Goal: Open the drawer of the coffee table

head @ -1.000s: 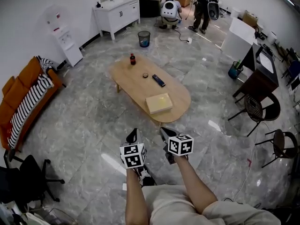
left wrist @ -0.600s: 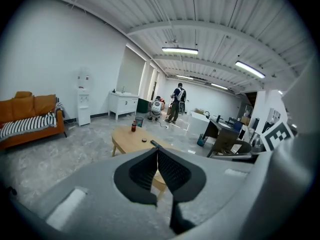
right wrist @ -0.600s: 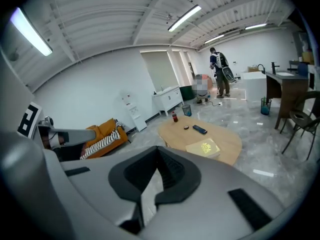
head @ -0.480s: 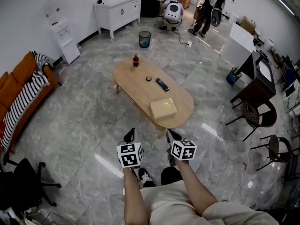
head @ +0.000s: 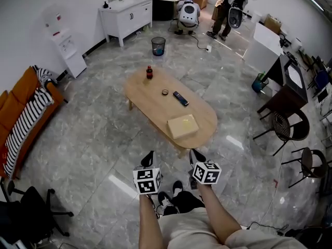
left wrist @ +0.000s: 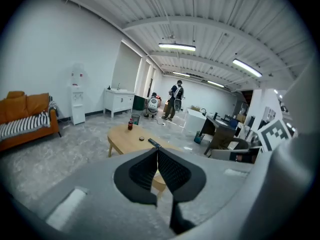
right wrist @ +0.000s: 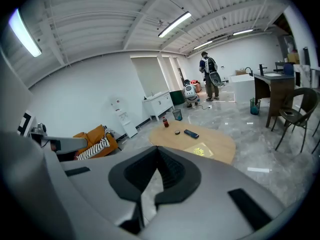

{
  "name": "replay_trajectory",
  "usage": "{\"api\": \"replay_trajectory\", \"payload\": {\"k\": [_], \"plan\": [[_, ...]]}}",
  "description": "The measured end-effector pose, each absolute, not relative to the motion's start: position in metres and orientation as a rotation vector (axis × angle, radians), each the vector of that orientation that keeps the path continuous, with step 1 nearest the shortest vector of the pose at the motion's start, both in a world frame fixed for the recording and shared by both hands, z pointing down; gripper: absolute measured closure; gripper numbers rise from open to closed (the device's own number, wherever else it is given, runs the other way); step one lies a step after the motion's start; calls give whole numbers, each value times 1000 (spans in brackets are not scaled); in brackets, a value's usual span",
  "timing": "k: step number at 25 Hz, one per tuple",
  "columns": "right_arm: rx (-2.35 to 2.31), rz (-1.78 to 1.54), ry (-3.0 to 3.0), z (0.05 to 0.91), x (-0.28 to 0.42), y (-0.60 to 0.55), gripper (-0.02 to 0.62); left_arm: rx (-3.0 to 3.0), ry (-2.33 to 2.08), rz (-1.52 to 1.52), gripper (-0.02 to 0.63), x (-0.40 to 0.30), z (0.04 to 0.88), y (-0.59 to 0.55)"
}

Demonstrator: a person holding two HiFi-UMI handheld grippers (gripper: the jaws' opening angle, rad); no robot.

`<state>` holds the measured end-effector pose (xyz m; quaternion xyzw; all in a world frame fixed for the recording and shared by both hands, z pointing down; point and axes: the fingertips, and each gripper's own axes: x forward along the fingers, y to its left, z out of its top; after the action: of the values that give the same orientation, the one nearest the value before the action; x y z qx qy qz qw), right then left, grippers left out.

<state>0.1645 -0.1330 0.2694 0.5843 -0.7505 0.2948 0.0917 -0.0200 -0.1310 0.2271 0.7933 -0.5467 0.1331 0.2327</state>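
Note:
The oval wooden coffee table [head: 150, 100] stands in the middle of the floor in the head view; no drawer shows from here. On it are a dark bottle [head: 149, 72], a small round thing [head: 165, 92], a remote [head: 180, 98] and a yellow box [head: 183, 126]. My left gripper [head: 149, 158] and right gripper [head: 196, 156] hang side by side just short of the table's near end, both shut and empty. The table [left wrist: 125, 136] lies beyond the shut left gripper [left wrist: 157, 153] in its own view. It also lies beyond the right gripper [right wrist: 157, 150], as the table [right wrist: 220, 145].
An orange sofa [head: 21, 113] with a striped blanket lines the left wall. A white cabinet [head: 127, 12], a bin [head: 158, 45] and two people [head: 228, 4] are at the back. A dark desk [head: 284, 84] and chairs [head: 291, 124] stand at the right.
The person has stepped closer to the table's near end and both grippers have come along, a little lower. Both stayed shut.

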Motion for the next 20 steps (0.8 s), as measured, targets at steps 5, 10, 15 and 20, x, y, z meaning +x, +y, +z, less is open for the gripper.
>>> {"api": "replay_trajectory", "payload": {"k": [5, 10, 15, 20], "plan": [[1759, 888, -2177, 289, 189, -150, 580, 2157, -1462, 486, 595, 5, 257, -156], [1844, 970, -2166, 289, 215, -186, 580, 2215, -1430, 526, 595, 37, 244, -200], [1916, 1090, -2230, 280, 233, -211, 580, 2216, -1440, 599, 595, 51, 245, -234], [1980, 1087, -2214, 281, 257, -219, 580, 2229, -1439, 593, 595, 81, 250, -266]]}}
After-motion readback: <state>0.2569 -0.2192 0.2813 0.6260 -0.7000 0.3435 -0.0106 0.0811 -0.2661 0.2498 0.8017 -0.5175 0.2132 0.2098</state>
